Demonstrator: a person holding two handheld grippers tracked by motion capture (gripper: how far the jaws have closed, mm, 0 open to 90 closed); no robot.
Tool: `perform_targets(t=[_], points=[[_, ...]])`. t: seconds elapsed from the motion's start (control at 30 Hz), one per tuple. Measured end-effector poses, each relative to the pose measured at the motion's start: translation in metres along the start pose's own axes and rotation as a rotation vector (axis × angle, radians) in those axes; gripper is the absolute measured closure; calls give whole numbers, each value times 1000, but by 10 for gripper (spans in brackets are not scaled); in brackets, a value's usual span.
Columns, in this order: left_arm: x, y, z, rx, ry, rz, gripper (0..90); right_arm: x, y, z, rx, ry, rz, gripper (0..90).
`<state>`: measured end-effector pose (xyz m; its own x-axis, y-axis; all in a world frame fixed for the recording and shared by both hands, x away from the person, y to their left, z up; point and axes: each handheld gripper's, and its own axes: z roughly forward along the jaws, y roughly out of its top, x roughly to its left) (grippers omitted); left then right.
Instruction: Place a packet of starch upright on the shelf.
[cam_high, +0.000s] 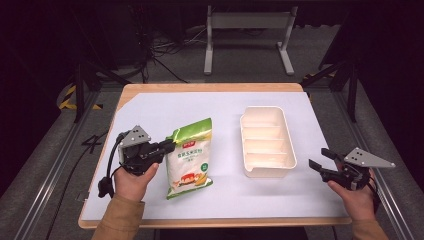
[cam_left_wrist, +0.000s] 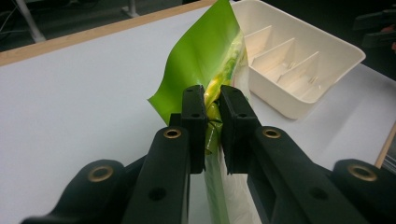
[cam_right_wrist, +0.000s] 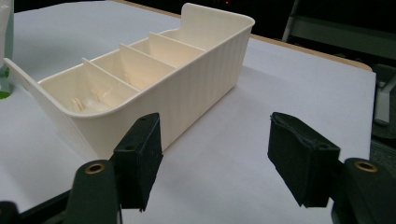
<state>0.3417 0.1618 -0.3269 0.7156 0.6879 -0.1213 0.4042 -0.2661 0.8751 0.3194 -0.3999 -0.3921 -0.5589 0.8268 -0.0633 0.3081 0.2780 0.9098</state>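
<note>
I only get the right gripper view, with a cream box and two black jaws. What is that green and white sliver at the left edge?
Observer: A snack bag, green on top and white below, left of the divided tray.
Operator: Is anyone touching it?
Observer: Yes, the left gripper is clamped on the bag's edge.
Operator: Is anything in the tray?
Observer: The high view looks down into bare compartments.

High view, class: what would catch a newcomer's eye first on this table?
The green and white snack bag left of centre, its edge pinched by the left gripper. To its right stands a cream divided tray, all its compartments bare. At the table's right edge the right gripper holds nothing, jaws apart.
</note>
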Motion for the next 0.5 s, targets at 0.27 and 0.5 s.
perform_targets(t=[0.27,0.5], points=[[-9,5,-7,-15,-20,23,816,5,4,1,-11,24,0,349],[-10,8,-10,-32,-61,13,817,10,14,3,-32,58,6,349]])
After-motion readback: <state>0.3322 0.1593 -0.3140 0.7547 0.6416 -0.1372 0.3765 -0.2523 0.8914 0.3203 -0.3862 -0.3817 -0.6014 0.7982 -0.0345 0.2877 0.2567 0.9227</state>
